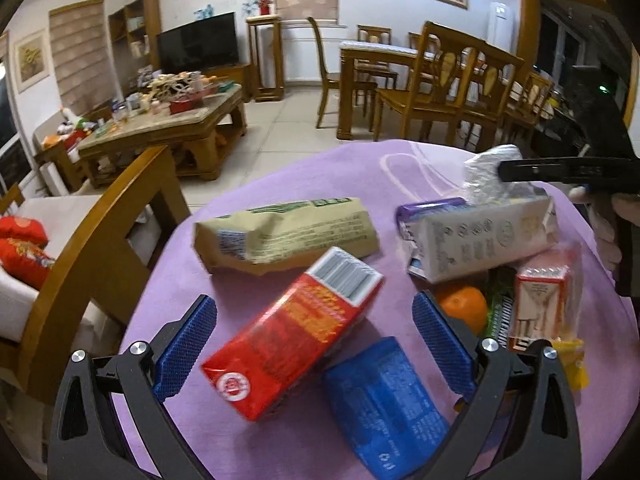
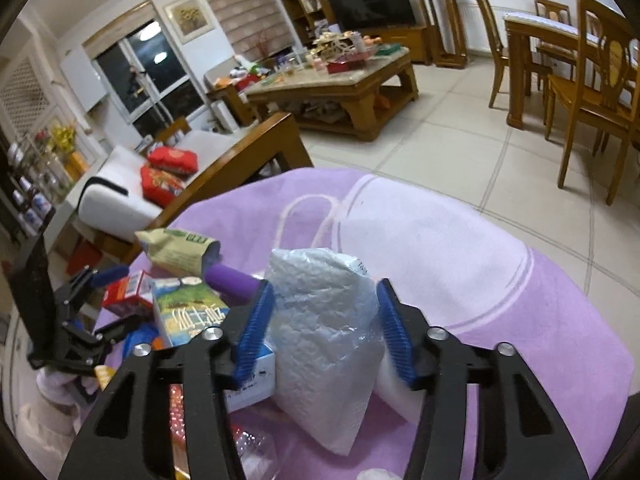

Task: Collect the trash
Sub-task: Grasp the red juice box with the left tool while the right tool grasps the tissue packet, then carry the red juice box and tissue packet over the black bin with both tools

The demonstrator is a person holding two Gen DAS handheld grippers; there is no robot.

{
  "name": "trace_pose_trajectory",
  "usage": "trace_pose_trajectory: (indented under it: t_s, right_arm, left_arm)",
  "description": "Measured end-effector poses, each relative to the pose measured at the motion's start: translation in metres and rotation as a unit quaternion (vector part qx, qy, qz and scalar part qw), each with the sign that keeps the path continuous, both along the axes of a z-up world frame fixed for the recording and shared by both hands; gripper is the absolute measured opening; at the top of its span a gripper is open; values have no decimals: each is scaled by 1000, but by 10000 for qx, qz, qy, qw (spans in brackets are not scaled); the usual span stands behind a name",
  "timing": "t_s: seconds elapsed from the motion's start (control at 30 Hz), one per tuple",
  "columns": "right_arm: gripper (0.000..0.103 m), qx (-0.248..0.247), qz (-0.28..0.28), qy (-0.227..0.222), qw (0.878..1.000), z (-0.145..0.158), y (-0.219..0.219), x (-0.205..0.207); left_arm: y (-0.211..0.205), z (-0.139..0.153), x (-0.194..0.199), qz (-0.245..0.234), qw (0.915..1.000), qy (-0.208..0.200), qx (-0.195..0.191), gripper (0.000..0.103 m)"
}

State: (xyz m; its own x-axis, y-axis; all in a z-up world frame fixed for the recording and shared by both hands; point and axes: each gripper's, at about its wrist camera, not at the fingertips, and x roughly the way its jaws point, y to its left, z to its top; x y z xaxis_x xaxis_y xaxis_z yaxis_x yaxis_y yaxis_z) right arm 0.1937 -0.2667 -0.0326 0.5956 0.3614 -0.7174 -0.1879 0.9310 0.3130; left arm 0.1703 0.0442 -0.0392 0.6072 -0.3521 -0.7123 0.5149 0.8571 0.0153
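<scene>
A round table under a purple cloth (image 1: 320, 176) carries the trash: a tan paper bag (image 1: 286, 234) lying flat, a red carton (image 1: 292, 346), a white carton (image 1: 480, 240), a blue packet (image 1: 384, 404). The crinkled silvery plastic bag (image 2: 326, 344) stands between the right gripper's (image 2: 326, 326) blue pads, which press its sides. Only the left wrist view shows the left gripper (image 1: 314, 344) spread wide around the red carton, untouched, and an orange (image 1: 464, 306).
</scene>
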Motion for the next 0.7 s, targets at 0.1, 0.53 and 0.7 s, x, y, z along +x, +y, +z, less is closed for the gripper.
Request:
trace_pose_trajectory:
  t_s: [0.1, 0.53, 0.7]
  right_arm:
    - [39, 81, 129, -51, 9999, -2, 3, -2]
    - [25, 346, 136, -641, 9973, 25, 4, -52]
    - [25, 421, -69, -1087, 9932, 51, -8, -84]
  left_arm:
    - [-3, -2, -2, -126, 9999, -17, -52, 72]
    - [7, 4, -29, -8, 9985, 65, -549, 30]
    - [22, 31, -54, 162, 9942, -166, -1049, 30]
